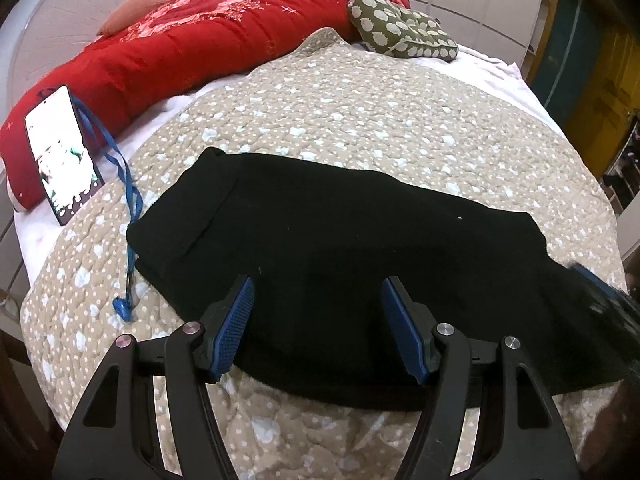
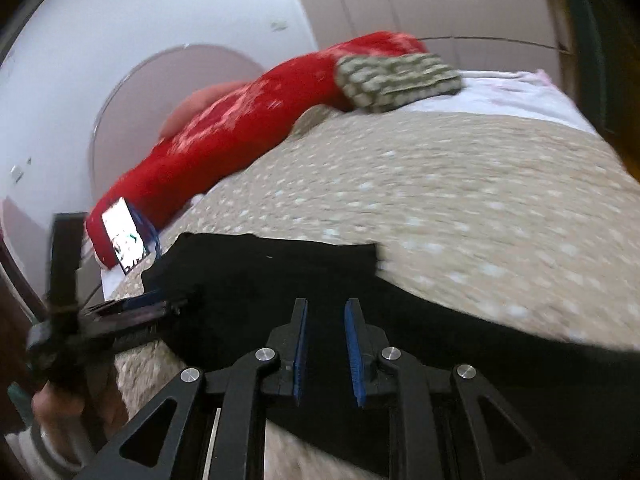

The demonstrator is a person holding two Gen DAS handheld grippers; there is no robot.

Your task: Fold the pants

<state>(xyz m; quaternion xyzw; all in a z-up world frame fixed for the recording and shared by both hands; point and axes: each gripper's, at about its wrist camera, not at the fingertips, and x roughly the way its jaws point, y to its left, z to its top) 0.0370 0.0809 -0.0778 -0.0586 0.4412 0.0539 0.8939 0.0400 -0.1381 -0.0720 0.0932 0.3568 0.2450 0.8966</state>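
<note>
Black pants (image 1: 320, 248) lie flat on quilt (image 1: 360, 112), apparently folded lengthwise; we judge crosswise folds remain. Left gripper (image 1: 318, 320) wide apart, empty; right gripper (image 2: 326, 344) narrowly parted, holding nothing.

right wrist view motion-blurred | pants (image 2: 280, 280) cut off at right edge | phone (image 2: 124, 236) screen unreadable
</note>
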